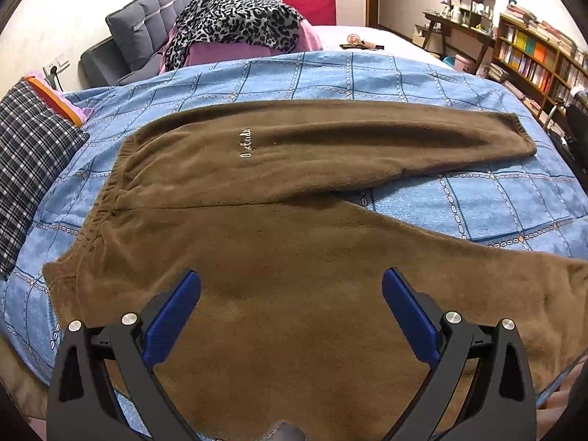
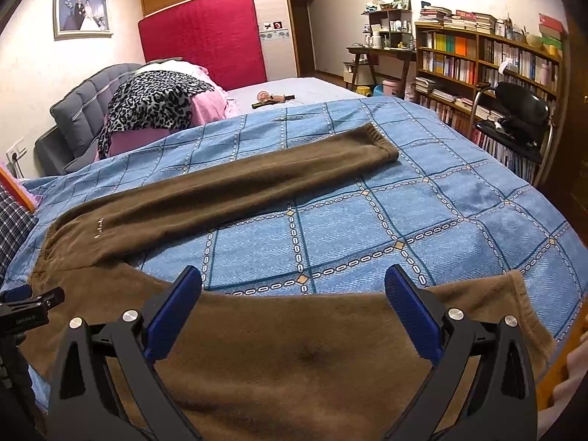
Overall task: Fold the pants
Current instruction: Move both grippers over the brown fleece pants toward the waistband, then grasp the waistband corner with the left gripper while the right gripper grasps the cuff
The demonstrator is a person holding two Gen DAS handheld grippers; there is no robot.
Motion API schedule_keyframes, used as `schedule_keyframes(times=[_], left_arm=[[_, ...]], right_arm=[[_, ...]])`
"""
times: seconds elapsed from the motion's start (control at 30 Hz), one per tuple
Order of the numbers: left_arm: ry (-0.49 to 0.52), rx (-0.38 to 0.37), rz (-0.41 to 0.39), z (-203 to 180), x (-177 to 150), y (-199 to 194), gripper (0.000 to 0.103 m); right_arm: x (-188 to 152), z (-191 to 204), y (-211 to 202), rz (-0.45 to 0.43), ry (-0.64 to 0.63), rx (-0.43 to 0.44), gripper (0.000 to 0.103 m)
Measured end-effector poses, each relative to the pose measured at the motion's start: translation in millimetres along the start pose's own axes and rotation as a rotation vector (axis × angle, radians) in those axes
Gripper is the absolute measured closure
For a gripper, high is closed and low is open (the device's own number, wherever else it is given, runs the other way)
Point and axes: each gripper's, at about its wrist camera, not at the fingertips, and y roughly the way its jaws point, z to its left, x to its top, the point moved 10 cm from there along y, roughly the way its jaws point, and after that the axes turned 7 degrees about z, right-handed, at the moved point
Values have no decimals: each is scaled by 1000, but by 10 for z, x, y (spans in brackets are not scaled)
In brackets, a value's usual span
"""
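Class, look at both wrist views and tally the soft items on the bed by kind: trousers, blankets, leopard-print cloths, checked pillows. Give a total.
Brown pants: 1
Blue checked blanket: 1
Leopard-print cloth: 1
Dark checked pillow: 1
Total: 4
Both the left claw and the right claw hang open over the pants.

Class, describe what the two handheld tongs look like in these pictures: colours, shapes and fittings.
Both the left tongs and the right tongs have black angular frames with triangular cut-outs, round silver bolt heads at the joints, and two fingers faced with ribbed blue pads. No cables or sleeves show.
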Motion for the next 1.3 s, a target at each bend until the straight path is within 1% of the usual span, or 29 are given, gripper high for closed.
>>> schedule_keyframes(times=[0.1,0.27,0.6,0.73,0.87,1.07,1.23,1.3], left_arm=[[-5,-2,9,16,-3,42,5],[-6,2,7,61,15,75,5],[-22,8,8,160,89,131,5],[-26,16,0,198,153,129,5],[-26,42,-10,241,224,139,5],[-34,56,1,317,323,199,5],[-53,71,10,462,453,286,5],[-70,72,14,578,547,332,5]], right_arm=[[-13,39,56,20,-2,7,2],[-13,123,101,27,-23,7,2],[132,165,110,6,-31,-1,2],[215,164,120,-6,-26,-4,2],[287,159,147,-12,-19,-2,2],[303,193,234,7,-25,3,2],[350,199,314,17,-18,3,2],[404,195,342,15,-17,1,2]])
